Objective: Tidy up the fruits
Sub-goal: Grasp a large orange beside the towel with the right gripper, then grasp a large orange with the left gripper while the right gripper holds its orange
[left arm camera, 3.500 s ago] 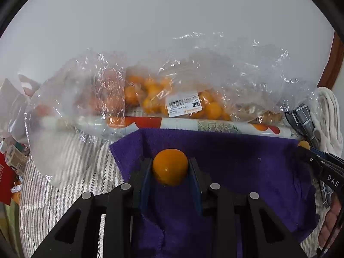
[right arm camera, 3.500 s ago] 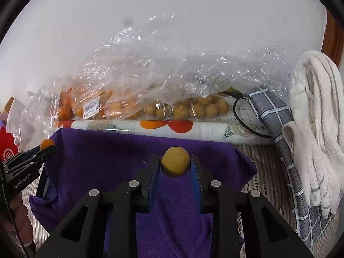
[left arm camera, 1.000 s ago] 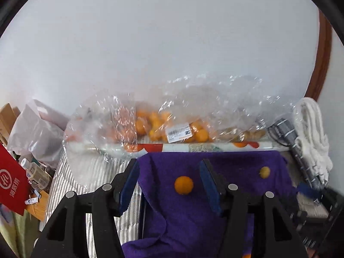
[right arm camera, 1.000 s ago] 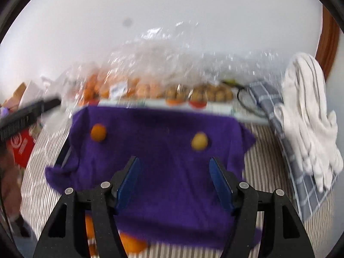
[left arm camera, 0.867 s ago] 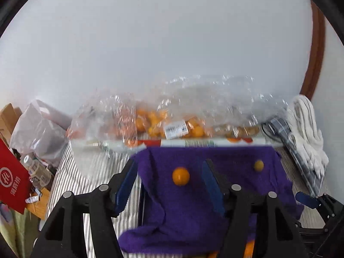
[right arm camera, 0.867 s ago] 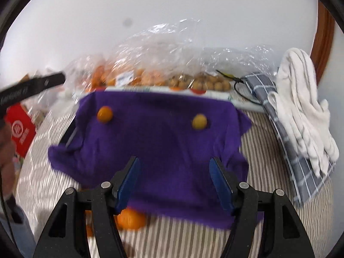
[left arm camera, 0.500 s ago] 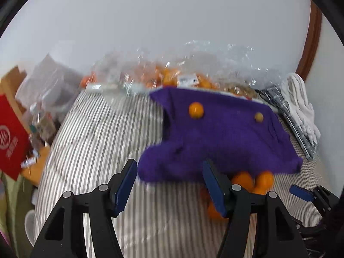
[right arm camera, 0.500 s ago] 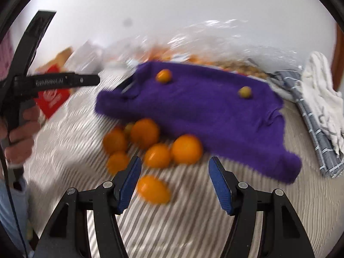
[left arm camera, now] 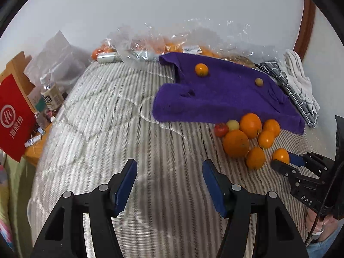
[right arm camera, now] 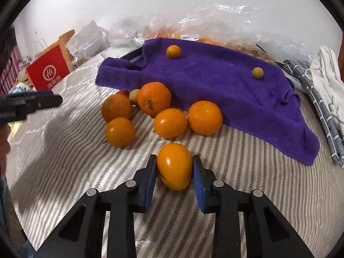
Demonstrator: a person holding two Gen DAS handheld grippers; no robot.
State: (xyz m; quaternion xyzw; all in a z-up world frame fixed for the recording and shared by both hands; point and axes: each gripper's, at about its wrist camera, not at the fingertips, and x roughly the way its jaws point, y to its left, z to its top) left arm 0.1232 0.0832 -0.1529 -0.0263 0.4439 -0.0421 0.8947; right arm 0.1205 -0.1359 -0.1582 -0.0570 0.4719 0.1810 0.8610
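Right gripper [right arm camera: 174, 173] clamped on an oblong orange fruit [right arm camera: 174, 166]; left gripper [left arm camera: 169, 182] wide and empty over the striped bedding [left arm camera: 107, 129].

The blue pads [right arm camera: 150, 178] press the fruit's flanks at its widest part, low on the bedding, just in front of the loose pile of oranges [right arm camera: 159, 111]. It looks firm, smooth and fairly light, yet bruisable, so a gentle squeeze across the middle suits it; the glossy skin could slip. Beyond lies the purple towel [right arm camera: 215, 79] with two small fruits on it.
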